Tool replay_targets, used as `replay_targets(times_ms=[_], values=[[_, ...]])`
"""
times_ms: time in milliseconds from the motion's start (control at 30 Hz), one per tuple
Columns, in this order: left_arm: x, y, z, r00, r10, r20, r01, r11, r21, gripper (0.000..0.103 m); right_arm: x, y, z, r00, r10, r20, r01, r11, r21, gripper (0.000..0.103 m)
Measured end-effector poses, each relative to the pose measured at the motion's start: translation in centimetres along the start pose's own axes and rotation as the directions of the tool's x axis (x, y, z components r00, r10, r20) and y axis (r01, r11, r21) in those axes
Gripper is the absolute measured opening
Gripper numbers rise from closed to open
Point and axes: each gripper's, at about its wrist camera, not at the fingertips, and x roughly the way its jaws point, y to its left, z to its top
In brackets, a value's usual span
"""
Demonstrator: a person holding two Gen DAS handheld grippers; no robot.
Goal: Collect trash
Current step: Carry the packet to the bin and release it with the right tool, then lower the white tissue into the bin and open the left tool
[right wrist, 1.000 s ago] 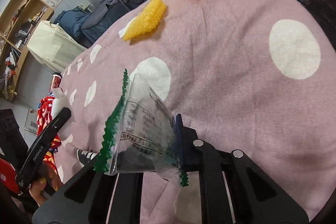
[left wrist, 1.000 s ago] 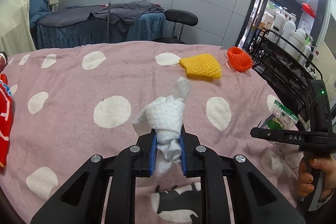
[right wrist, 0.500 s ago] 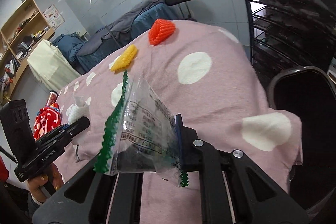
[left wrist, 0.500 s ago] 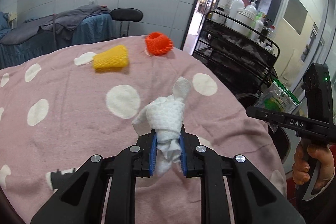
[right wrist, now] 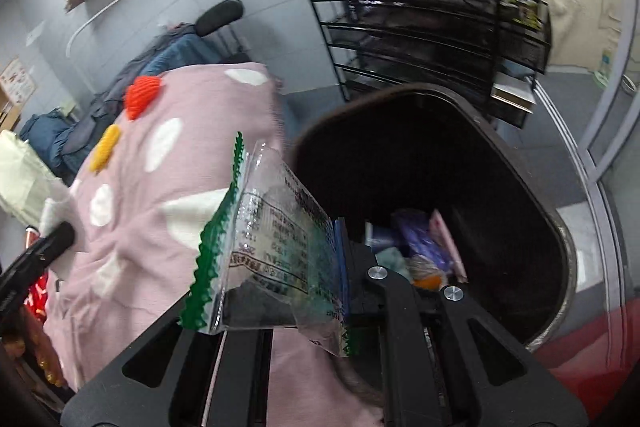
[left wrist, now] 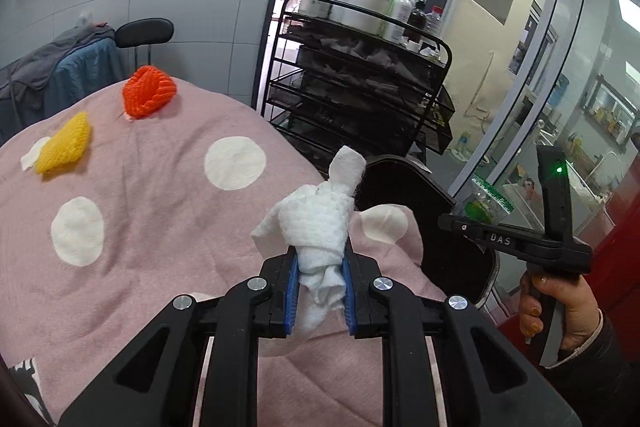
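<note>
My left gripper (left wrist: pixel 320 301) is shut on a crumpled white tissue (left wrist: pixel 316 223) above the corner of the pink spotted bed cover (left wrist: pixel 160 227). My right gripper (right wrist: pixel 304 291) is shut on a clear plastic wrapper (right wrist: pixel 264 247) with green zigzag edges, held at the near left rim of a black trash bin (right wrist: pixel 520 187) that holds several bits of rubbish (right wrist: pixel 424 247). In the left wrist view the right gripper (left wrist: pixel 460 223) hangs over that bin (left wrist: pixel 400 183) with the wrapper (left wrist: pixel 486 201). An orange foam net (left wrist: pixel 149 91) and a yellow foam net (left wrist: pixel 64 145) lie far back on the cover.
A black wire rack (left wrist: pixel 360 83) with white bottles on top stands behind the bin. A black chair (left wrist: pixel 144 33) and a blue-draped bed (left wrist: pixel 60 75) sit by the grey wall. A glass door (left wrist: pixel 560 107) is to the right. A hand (left wrist: pixel 560 307) grips the right tool.
Both grippers have swung right from over the middle of the bed to its corner, keeping tissue and wrapper. The bin has come into view, now under the right gripper.
</note>
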Motion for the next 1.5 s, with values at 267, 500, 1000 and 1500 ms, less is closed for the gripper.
replay_targets(times_ms=[267,500,1000,1500], values=[[2.6,-3.0,1.2,0.997,-0.067,-0.035,0.069,0.997,0.037,0.018,3.0,-4.2,0.3,0.995,-0.086,-0.052,0.089,0.994,0.059,0.013],[4.9,-4.6,1.3,0.991,-0.108,-0.085,0.112,0.992,0.051,0.018,4.2,-5.1,-0.1,0.99,-0.12,-0.077,0.126,0.988,0.087,0.066],[9.4,-8.5,2.6,0.974,-0.154,-0.169,0.174,0.978,0.112,0.018,-1.5,-6.2,-1.5,0.965,-0.253,0.063,0.246,0.963,0.107,0.073],[14.4,-13.0,3.2,0.95,-0.151,-0.273,0.203,0.964,0.172,0.041,-4.5,-10.3,-2.3,0.948,-0.31,0.067,0.292,0.936,0.199,0.074]])
